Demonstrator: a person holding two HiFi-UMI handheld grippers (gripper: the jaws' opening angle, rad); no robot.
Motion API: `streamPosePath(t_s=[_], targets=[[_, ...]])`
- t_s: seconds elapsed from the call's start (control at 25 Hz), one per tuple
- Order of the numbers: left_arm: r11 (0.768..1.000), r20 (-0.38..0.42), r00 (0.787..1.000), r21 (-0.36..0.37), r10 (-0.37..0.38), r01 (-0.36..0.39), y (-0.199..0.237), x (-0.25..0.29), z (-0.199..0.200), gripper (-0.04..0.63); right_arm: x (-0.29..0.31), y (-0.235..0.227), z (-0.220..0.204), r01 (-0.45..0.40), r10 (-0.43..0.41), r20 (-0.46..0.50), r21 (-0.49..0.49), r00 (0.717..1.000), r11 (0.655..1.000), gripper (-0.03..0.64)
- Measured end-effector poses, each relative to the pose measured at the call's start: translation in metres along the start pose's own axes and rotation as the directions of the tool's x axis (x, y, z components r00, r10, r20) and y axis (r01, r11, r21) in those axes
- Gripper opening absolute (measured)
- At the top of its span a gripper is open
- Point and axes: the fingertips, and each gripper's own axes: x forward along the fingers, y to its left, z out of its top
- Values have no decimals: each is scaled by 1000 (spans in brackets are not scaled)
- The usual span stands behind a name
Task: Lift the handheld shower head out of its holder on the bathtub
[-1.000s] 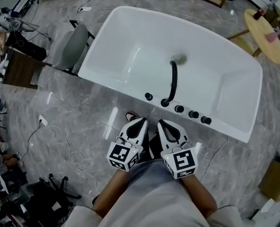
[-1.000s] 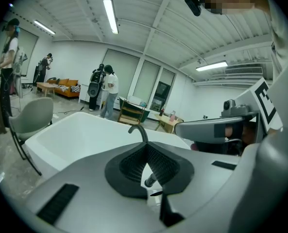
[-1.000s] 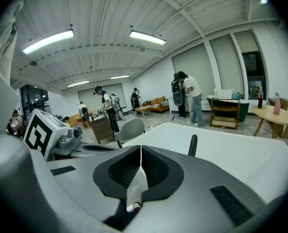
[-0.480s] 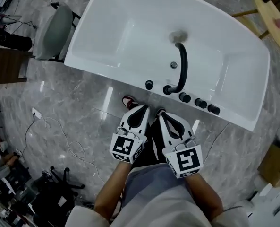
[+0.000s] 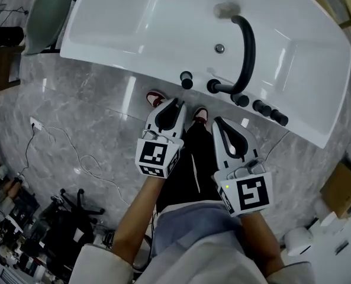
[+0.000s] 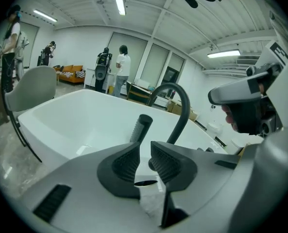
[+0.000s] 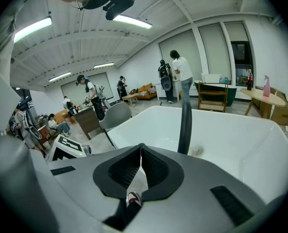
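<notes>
Left tool (image 5: 173,103) freshly parted, empty; right tool (image 5: 220,123) clenched; one bathtub (image 5: 107,53), one shower head (image 5: 187,80), three knobs (image 5: 261,106)

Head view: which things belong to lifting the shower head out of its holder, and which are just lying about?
Job in hand:
handheld shower head
bathtub
left gripper
right gripper

Just around:
curved black spout
grey chair
cardboard box

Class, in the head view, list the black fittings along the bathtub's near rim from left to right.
Handheld shower head → spout base → first knob → second knob → third knob
</notes>
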Motion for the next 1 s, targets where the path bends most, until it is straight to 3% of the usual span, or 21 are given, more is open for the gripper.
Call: streamPosePath(t_s=[0.28, 0.64, 1.0], targets=[[998, -57, 997, 32, 57, -55, 16, 45, -41, 157, 10, -2, -36, -11, 11, -58, -3, 998, 1000, 20], [998, -32, 997, 17, 69, -69, 33, 79, -56, 163, 20, 0, -53, -9, 10, -87, 19, 996, 1000, 20], [996, -79, 996, 76, 49, -43, 39, 104, -76, 163, 32, 0, -62, -10, 14, -105, 43, 994, 999, 20]])
